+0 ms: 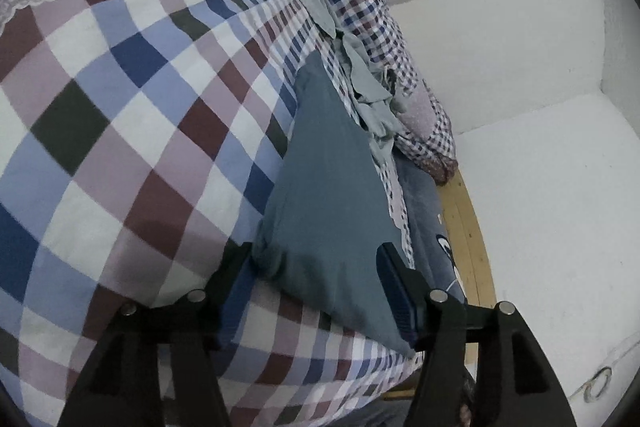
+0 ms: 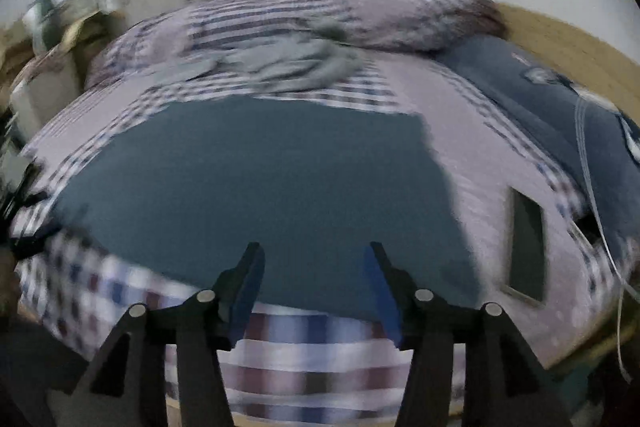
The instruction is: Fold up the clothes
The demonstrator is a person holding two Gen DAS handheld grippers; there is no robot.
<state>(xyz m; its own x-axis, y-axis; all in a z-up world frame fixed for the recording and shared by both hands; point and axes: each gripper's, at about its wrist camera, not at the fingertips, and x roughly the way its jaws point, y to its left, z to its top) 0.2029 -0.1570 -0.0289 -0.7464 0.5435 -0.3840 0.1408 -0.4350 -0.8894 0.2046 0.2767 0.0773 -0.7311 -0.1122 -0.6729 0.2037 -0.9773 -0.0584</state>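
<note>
- Left wrist view: left gripper (image 1: 316, 259) w/ jaws spread wide, holding nothing; the teal garment (image 1: 328, 195) lies flat on the checked bedspread (image 1: 120, 115), its near edge running between the two fingers and its body stretching ahead of the jaws
- Same view: a pale grey-green crumpled garment (image 1: 368, 95) sits further ahead of the jaws, just beyond the teal piece's far end; a checked pillow (image 1: 384, 39) beside it, and a dark blue printed garment (image 1: 428, 227) just off the right-hand finger, by the wooden bed edge (image 1: 468, 239)
- Right wrist view (blurred): right gripper (image 2: 316, 259) also w/ jaws apart and empty; the teal garment fills the space ahead of and between the fingers, near hem just behind the tips
- Same view: grey-green heap lies well ahead of the jaws, pillow beyond it; dark blue garment well to the right of the right-hand finger; a dark rectangular object (image 2: 526, 247) lies nearer on that side, identity unclear
- Step in hand, by the look of it: both tools lining up on the near edge of the spread-out teal piece, no grab made yet
- Next move prob. calls for each jaw to drop onto the hem, pinch only the garment's layers, not the bedspread under it, then lift together & carry the edge fwd to make the fold
</note>
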